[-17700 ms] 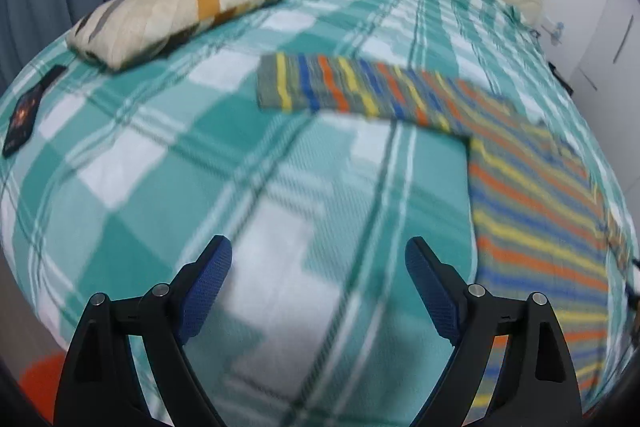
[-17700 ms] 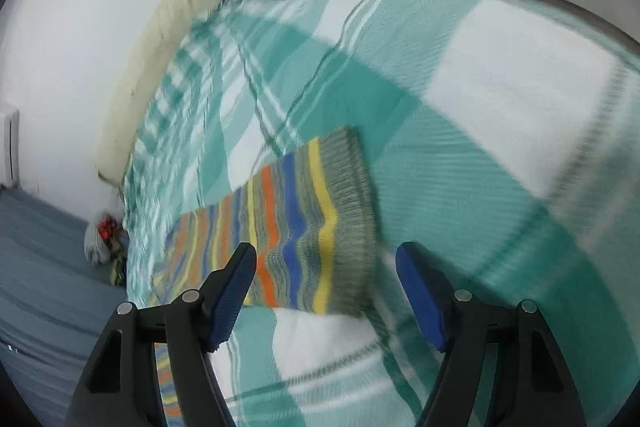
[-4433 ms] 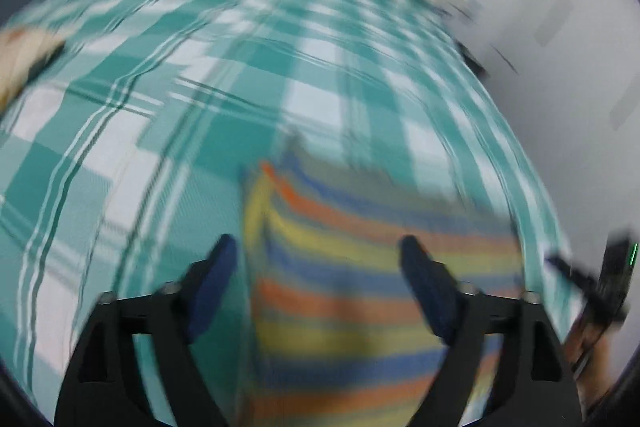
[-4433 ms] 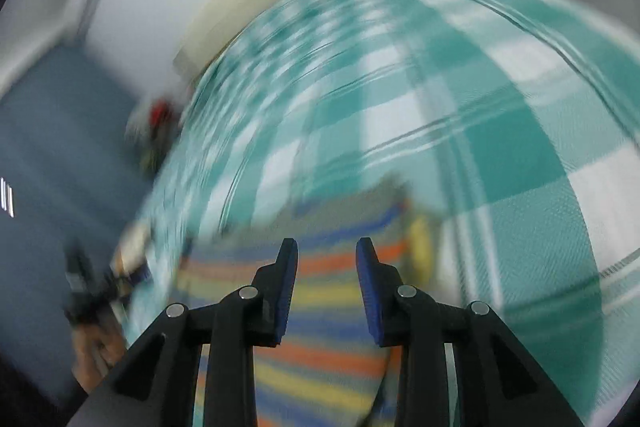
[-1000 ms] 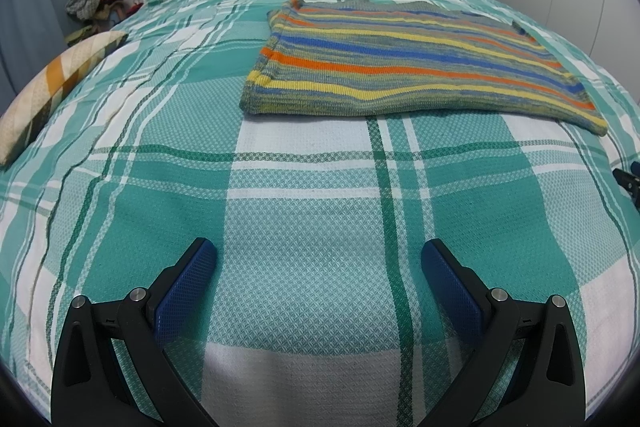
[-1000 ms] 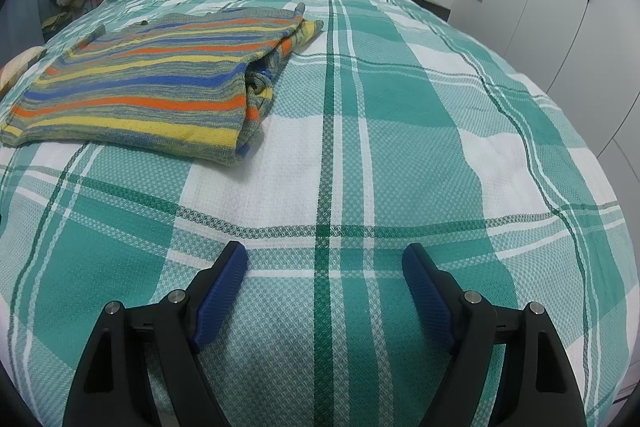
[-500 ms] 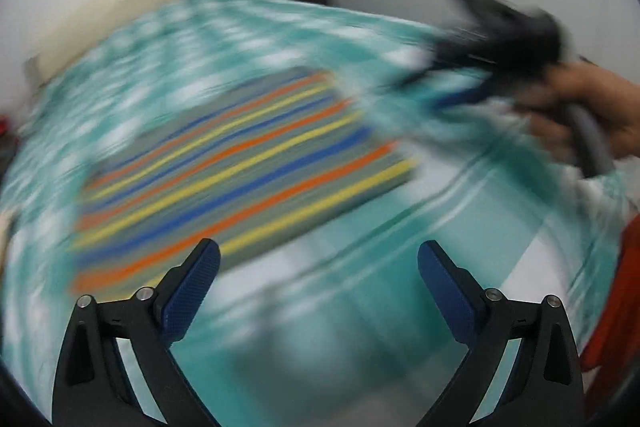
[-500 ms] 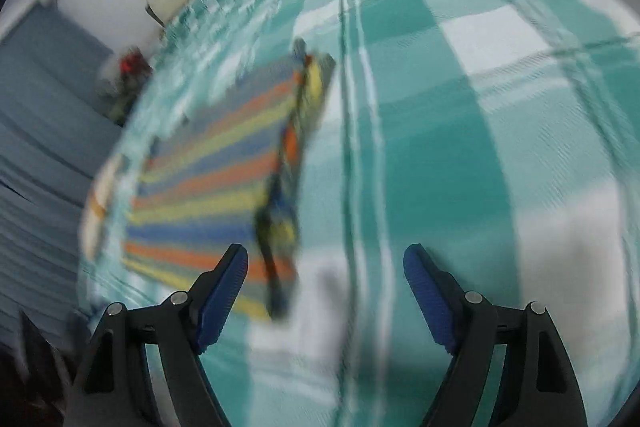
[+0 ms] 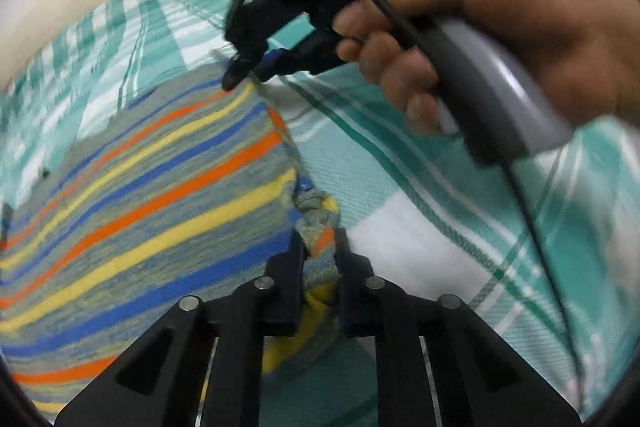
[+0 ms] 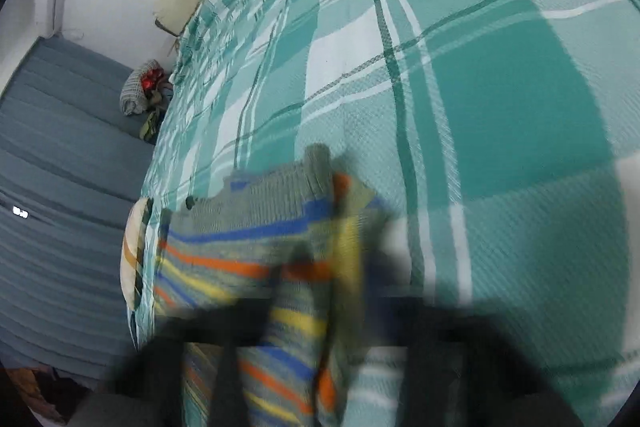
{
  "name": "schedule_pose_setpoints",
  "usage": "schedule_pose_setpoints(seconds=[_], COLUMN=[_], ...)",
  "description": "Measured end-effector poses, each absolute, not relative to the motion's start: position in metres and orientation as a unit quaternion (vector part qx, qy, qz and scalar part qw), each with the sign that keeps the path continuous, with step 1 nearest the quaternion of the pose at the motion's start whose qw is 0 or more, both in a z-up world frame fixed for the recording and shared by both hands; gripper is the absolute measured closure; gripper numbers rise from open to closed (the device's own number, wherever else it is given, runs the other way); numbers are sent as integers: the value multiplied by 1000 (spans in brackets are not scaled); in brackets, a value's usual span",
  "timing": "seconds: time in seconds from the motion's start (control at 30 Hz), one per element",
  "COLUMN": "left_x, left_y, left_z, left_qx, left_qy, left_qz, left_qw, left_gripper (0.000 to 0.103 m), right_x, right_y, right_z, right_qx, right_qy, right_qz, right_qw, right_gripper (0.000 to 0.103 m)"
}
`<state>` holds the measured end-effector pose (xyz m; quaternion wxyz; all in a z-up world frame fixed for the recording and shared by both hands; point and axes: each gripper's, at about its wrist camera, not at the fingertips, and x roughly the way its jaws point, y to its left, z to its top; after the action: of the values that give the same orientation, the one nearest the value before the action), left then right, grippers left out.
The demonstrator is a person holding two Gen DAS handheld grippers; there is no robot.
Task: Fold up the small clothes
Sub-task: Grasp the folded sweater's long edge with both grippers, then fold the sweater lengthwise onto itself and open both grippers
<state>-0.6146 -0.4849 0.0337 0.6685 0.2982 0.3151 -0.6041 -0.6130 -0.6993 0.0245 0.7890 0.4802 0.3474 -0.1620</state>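
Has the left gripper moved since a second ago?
Yes. The left gripper has closed in on the striped sweater lying on the plaid bedspread, leaving bare plaid to clamp the sweater's near right edge.

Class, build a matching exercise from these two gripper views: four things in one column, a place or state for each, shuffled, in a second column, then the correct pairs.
Things
1. left gripper
2. right gripper
3. striped sweater
4. clothes pile

Places or states
A. lying on the plaid bedspread
B. at the sweater's far corner
C. beside the bed, near the headboard end
D. clamped on bunched knit at the sweater's near corner

Pairs: 1-D, 2-B, 3-A, 4-C
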Motion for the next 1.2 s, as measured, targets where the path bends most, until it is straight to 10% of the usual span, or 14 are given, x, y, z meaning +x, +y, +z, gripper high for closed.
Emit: schedule_pose_setpoints(seconds=[0.37,0.67,0.93,1.2], left_x=[-461,-375,-353,-371], left_y=[-337,-268,-221,-217], left_z=[109,60,49,42], left_qx=[33,-6,-14,58], left_qy=[403,452,476,456], left_qz=[-532,-417,-350,-340], left_qw=[744,788,806,820], left_gripper=[94,94,27,18], right_x=[-507,-352,-362,-493], right_y=[-609,-512,-501,-411], right_z=[136,97,76,86], right_qx=[381,364,408,168], right_qy=[320,372,325,400], right_qz=[-106,-57,-54,-127], right_qw=[861,852,852,892], right_gripper=[94,94,57,57])
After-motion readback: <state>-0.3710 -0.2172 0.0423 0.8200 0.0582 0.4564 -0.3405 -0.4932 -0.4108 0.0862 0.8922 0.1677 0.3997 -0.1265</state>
